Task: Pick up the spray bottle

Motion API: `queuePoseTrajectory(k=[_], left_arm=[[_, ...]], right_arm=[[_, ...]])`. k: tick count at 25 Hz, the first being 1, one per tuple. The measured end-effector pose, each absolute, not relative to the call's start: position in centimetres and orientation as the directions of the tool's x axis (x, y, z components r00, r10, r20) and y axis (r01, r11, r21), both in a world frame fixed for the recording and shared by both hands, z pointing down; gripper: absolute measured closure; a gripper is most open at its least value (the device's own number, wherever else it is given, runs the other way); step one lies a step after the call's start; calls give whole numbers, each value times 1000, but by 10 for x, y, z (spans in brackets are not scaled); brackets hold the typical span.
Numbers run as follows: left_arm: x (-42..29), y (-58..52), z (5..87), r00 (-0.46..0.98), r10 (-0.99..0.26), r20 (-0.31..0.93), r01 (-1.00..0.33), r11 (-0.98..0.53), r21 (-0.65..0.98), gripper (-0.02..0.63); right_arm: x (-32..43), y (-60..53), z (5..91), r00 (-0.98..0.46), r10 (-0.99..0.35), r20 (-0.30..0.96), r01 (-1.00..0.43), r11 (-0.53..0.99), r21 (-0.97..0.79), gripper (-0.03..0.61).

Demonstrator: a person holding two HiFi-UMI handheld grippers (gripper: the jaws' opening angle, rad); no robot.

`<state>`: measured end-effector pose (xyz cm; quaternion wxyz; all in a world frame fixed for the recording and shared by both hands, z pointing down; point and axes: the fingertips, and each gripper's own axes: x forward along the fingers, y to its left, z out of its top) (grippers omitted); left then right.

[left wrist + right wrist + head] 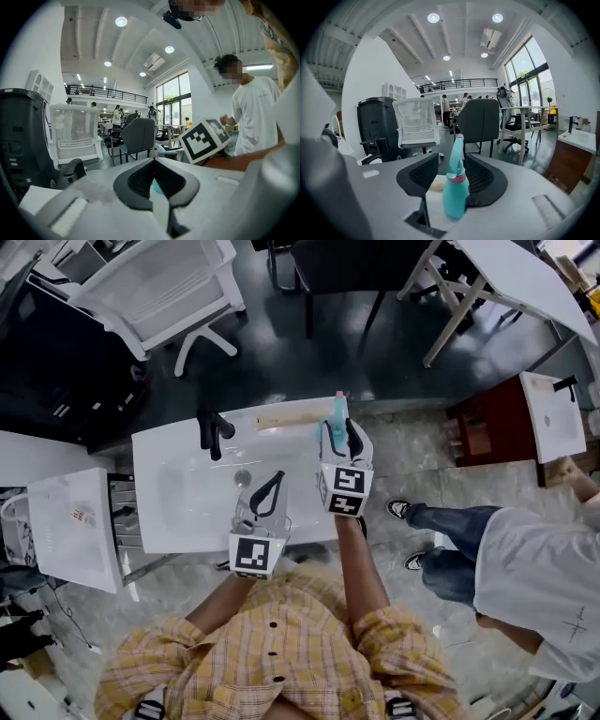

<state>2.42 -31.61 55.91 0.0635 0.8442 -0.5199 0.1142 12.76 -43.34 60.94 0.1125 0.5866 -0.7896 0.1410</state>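
The teal spray bottle (338,407) with a pink nozzle stands upright at the far edge of the white basin top (178,502). My right gripper (338,426) is open around it. In the right gripper view the bottle (456,190) rests against the right-hand pad, and a gap shows between it and the left-hand pad. My left gripper (277,478) hovers over the nearer part of the top, shut, with nothing in it. In the left gripper view its jaw tips (153,159) meet, and a patch of the teal bottle shows through behind them.
A black faucet (214,430) stands at the far left of the top, a round drain (243,477) lies near its middle, and a wooden strip (286,418) lies beside the bottle. A white bag (70,526) sits left. A person in a white shirt (534,568) stands right.
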Motion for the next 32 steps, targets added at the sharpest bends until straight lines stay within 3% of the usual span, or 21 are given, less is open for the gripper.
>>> queuePoseTrajectory(k=[9,13,32], left_arm=[[21,-316,565,424,-864,273,-896,-443,-10,615],[20,-317,567,423,-862,279,-897,-443,-7,615],[15,-313,543,468,-855,224,-876,-481,-5,615]], right_arm=[[133,-446,628,-252,-883,395,-968,235,-93,428],[134,-446,633,-230,-883,409,-972,224,-63,472],[132,-432,588,-218,-911,350,-975,220,-35,471]])
